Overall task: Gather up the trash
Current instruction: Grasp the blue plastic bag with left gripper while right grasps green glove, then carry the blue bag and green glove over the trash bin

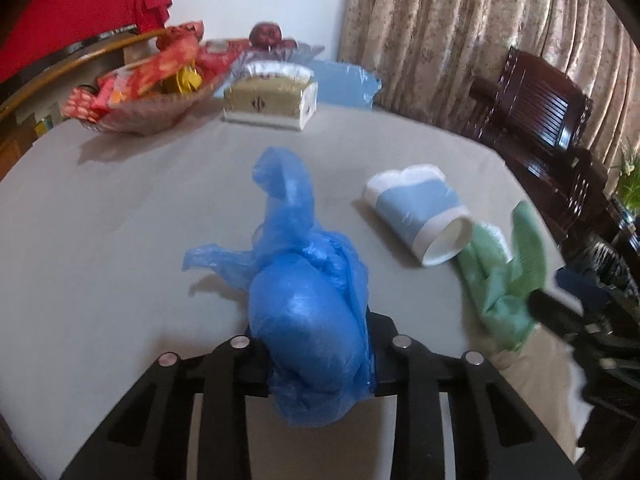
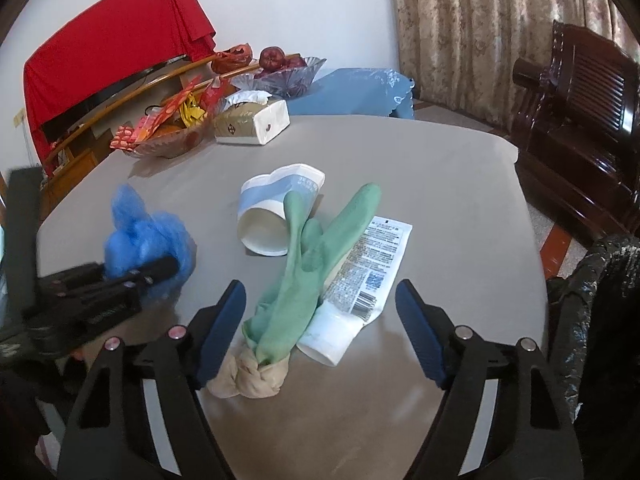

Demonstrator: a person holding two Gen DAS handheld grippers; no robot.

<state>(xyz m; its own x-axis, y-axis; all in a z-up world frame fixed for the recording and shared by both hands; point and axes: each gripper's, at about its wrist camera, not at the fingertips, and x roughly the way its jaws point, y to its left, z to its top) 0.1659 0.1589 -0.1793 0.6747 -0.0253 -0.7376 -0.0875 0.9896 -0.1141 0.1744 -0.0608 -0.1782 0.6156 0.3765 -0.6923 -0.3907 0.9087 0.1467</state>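
A crumpled blue plastic bag (image 1: 308, 312) lies on the grey table (image 1: 120, 220), and my left gripper (image 1: 316, 360) is shut on its near end. In the right wrist view the same bag (image 2: 148, 236) shows at the left. My right gripper (image 2: 320, 316) stands open, its blue pads on either side of a green rubber glove (image 2: 304, 272) and a white squeeze tube (image 2: 360, 292), touching neither. A beige knotted rag (image 2: 252, 376) lies at the glove's near end. A blue-and-white paper cup (image 2: 276, 216) lies on its side just beyond the glove.
At the table's far side stand a glass bowl of red snack packets (image 2: 168, 136), a tissue box (image 2: 256, 124) and a fruit bowl (image 2: 280, 72). A black trash bag (image 2: 592, 280) hangs off the right edge. Dark wooden chairs (image 2: 580, 112) stand to the right.
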